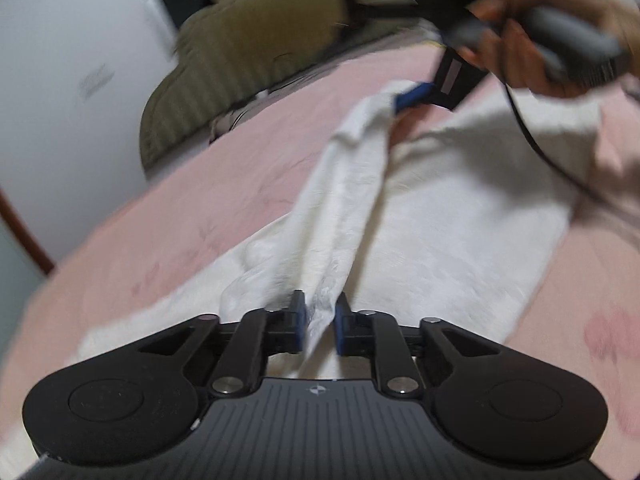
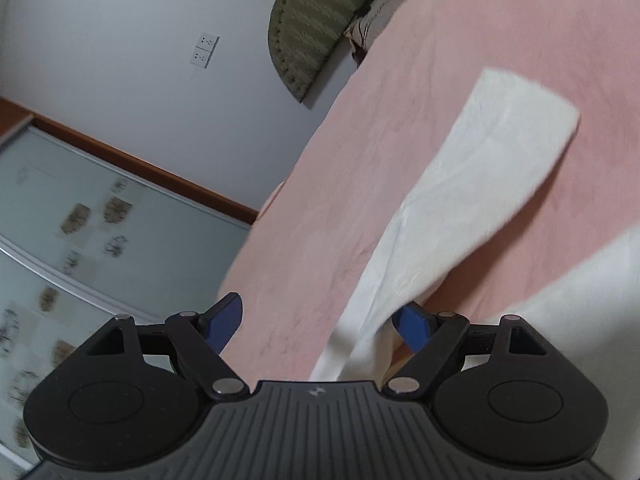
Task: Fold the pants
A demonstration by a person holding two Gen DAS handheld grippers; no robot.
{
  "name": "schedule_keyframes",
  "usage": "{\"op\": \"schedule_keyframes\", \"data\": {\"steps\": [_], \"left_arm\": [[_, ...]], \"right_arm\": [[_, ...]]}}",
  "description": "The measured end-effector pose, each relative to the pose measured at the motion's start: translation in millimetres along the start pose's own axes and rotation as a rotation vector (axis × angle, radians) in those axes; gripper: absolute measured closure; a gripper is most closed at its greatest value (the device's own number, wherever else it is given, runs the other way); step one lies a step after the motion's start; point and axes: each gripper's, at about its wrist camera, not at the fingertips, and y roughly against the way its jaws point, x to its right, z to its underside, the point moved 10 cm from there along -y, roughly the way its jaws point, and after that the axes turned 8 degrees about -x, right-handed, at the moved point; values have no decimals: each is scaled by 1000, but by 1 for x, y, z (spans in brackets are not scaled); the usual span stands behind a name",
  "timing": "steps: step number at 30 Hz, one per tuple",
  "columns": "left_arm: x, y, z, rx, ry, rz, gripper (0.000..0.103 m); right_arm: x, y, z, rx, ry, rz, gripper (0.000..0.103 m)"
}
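White pants (image 1: 440,216) lie on a pink bed sheet (image 1: 168,216). My left gripper (image 1: 320,320) is shut on a raised ridge of the white fabric. That ridge runs up to my right gripper (image 1: 412,98), seen at the top right in a hand. In the right wrist view the right gripper (image 2: 320,322) has its blue pads wide apart. A strip of the white pants (image 2: 472,200) passes between them and rests against the right pad (image 2: 414,326). One flat end of the pants lies further out on the sheet.
An olive green quilted headboard (image 1: 256,52) stands at the far end of the bed. A white wall with sockets (image 2: 204,51) and a sliding wardrobe door (image 2: 80,248) are to the left. The bed edge (image 2: 276,200) drops off on that side. A black cable (image 1: 536,140) hangs from the right gripper.
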Motion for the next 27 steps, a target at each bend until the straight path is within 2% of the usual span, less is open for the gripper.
{"op": "schedule_keyframes", "data": {"steps": [4,10,11,12,13,14,15,18,22,27], "left_arm": [[-16,0,-1,-4,122,64,87],[-15,1,-3,-14,131,72,87],[-14,0,-3,-15,128,69,86],[-14,0,-4,-16,125,67,86],[-14,-1,-5,-17,122,64,86],[-13,-1,-5,-18,123,63,86],[-14,-1,-5,-19,126,64,87],[-15,4,-5,-23,146,76,87],[-17,17,-10,10,145,81,93],[-22,19,-14,34,170,43,100]], "right_arm": [[12,4,-20,81,53,105,20],[43,15,-43,187,-3,143,21],[49,15,-43,193,-13,146,29],[56,15,-43,190,-30,158,47],[63,14,-43,185,-49,171,56],[70,13,-42,182,-67,179,73],[75,15,-40,185,-79,184,85],[78,25,-35,209,-84,179,93],[62,42,-34,238,-27,157,94],[25,40,-53,232,24,128,94]]}}
